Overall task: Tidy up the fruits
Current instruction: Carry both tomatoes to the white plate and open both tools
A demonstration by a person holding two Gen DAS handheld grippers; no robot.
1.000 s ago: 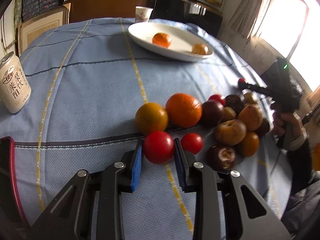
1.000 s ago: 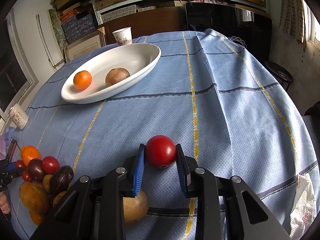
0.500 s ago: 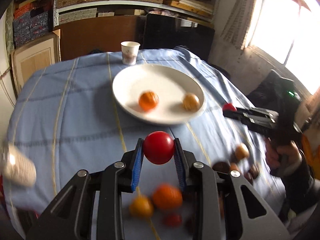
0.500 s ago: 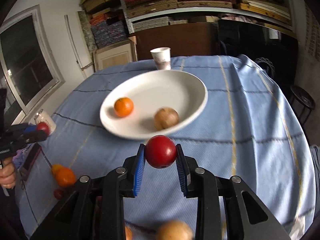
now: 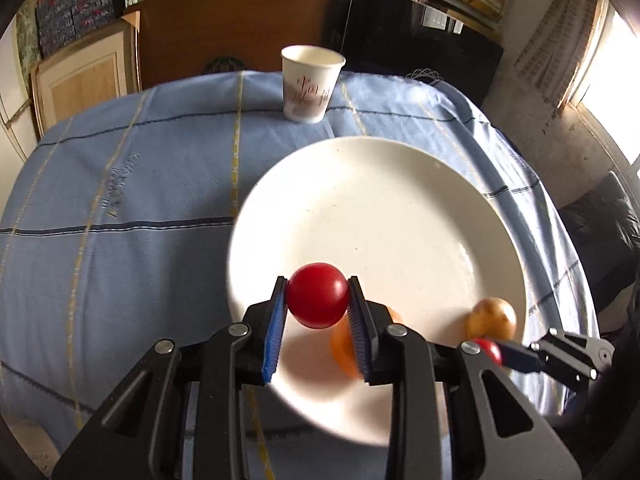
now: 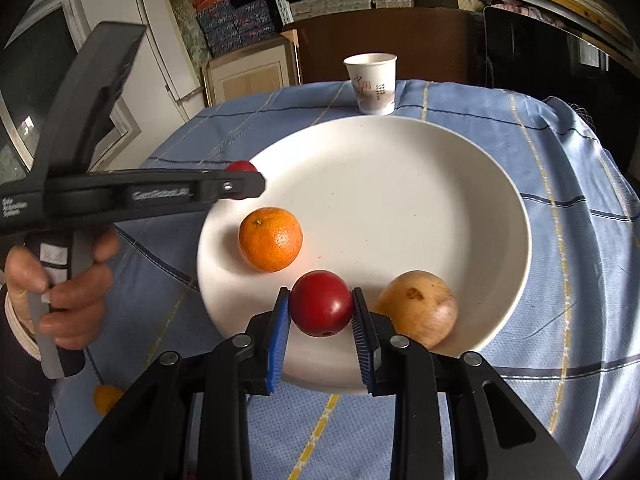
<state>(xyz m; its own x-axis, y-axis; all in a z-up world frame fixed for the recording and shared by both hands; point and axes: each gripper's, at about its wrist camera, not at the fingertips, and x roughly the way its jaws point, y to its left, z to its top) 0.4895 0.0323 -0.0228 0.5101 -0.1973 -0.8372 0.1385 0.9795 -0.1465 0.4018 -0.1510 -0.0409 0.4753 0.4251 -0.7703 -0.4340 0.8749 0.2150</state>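
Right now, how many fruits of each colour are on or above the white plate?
Red: 2, one in the left gripper and one in the right gripper
Orange: 1, on the plate
Tan: 1, on the plate
Total: 4

— Where did I have room over the plate (image 6: pixel 472 184)?
— Its far half lay bare. Nearer, the orange (image 6: pixel 270 239) and the tan fruit (image 6: pixel 416 307) crowded my side, and the paper cup (image 6: pixel 371 83) stood just beyond the rim.
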